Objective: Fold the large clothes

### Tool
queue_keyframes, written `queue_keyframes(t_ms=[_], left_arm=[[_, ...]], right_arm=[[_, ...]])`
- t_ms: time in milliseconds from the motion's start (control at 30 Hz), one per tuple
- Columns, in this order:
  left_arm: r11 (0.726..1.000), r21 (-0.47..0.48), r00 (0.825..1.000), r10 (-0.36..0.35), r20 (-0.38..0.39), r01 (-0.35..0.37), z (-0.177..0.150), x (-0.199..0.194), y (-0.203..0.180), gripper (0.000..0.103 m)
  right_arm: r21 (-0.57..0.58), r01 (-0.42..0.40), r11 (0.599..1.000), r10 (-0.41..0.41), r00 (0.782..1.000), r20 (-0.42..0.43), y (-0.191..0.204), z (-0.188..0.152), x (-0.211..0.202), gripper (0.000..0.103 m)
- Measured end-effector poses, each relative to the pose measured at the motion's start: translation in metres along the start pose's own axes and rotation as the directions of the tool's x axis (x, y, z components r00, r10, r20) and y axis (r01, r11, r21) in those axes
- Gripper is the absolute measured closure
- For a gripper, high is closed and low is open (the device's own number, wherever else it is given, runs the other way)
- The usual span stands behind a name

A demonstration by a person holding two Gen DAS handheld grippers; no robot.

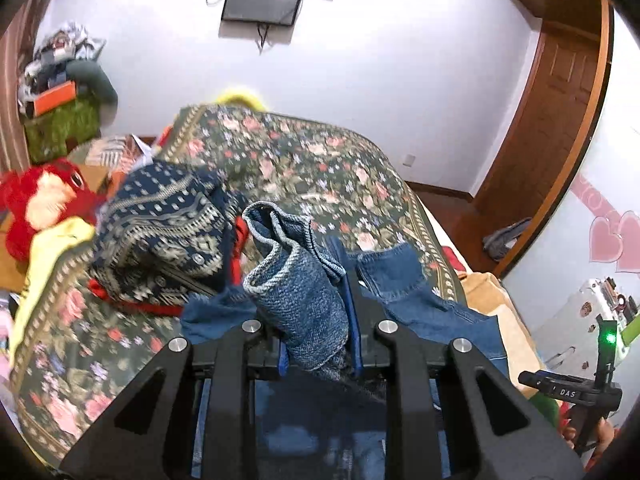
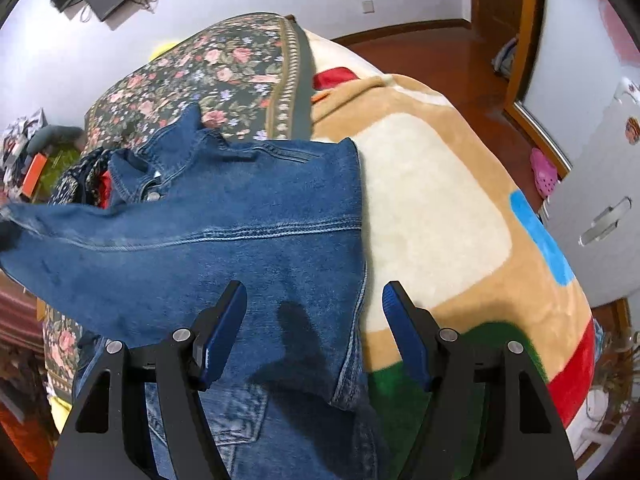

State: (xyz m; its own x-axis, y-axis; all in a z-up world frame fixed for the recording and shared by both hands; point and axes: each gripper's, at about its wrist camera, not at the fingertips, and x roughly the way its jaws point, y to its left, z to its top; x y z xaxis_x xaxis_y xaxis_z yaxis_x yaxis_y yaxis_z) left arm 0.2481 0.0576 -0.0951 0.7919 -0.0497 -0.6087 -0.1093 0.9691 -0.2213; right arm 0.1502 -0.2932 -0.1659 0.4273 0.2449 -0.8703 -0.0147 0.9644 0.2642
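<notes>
A blue denim jacket (image 2: 240, 240) lies spread on the bed, its collar toward the far left. In the left wrist view my left gripper (image 1: 316, 300) is shut on the jacket's sleeve cuff (image 1: 296, 280), which is lifted and bunched up between the blue pads, paler inside showing. The rest of the jacket (image 1: 400, 280) trails on the bed behind it. My right gripper (image 2: 314, 292) hovers open over the jacket's back panel near its right edge, nothing between its fingers (image 2: 230, 320). That sleeve stretches away to the left edge of the right wrist view.
A floral bedspread (image 1: 312, 160) covers the bed, with a beige colour-block blanket (image 2: 440, 200) to the right. A navy patterned sweater (image 1: 168, 232) and a red plush toy (image 1: 40, 200) lie at the left. A wall screen (image 1: 262, 0), wooden door (image 1: 560, 100) and white cabinet (image 2: 600, 220) surround the bed.
</notes>
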Motion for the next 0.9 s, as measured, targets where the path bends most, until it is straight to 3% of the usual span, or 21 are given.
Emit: queue_keyframes(t_ms=[67, 200, 300, 433, 533, 700, 900], left_arm=[[1.0, 0.003, 0.999, 0.023, -0.022, -0.022, -0.005, 0.004, 0.009, 0.081], [0.998, -0.011, 0.983, 0.066, -0.17, -0.069, -0.032, 0.032, 0.032, 0.08], [0.993, 0.006, 0.953, 0.112, -0.28, -0.115, -0.061, 0.052, 0.05, 0.08], [0.994, -0.008, 0.916, 0.101, -0.387, -0.113, -0.097, 0.061, 0.069, 0.075], [0.993, -0.039, 0.9, 0.082, -0.429, -0.109, -0.115, 0.059, 0.08, 0.065], [0.99, -0.078, 0.89, 0.072, -0.45, -0.12, -0.128, 0.05, 0.094, 0.047], [0.994, -0.081, 0.878, 0.02, -0.479, -0.067, -0.121, 0.042, 0.106, 0.044]], right_arm=[[-0.01, -0.006, 1.0, 0.005, 1.0, -0.018, 0.004, -0.002, 0.006, 0.036], [-0.015, -0.007, 1.0, 0.005, 0.997, -0.082, 0.007, -0.008, 0.025, 0.036], [-0.019, 0.005, 1.0, -0.007, 0.993, -0.117, 0.008, -0.013, 0.037, 0.036], [-0.007, 0.011, 1.0, -0.012, 0.993, -0.117, 0.001, -0.016, 0.038, 0.03], [0.009, 0.01, 1.0, -0.008, 0.992, -0.122, -0.004, -0.017, 0.038, 0.028], [0.027, 0.001, 1.0, 0.002, 0.991, -0.133, -0.007, -0.016, 0.039, 0.028], [-0.019, 0.047, 0.999, -0.049, 0.992, -0.119, -0.005, 0.0, 0.036, 0.028]])
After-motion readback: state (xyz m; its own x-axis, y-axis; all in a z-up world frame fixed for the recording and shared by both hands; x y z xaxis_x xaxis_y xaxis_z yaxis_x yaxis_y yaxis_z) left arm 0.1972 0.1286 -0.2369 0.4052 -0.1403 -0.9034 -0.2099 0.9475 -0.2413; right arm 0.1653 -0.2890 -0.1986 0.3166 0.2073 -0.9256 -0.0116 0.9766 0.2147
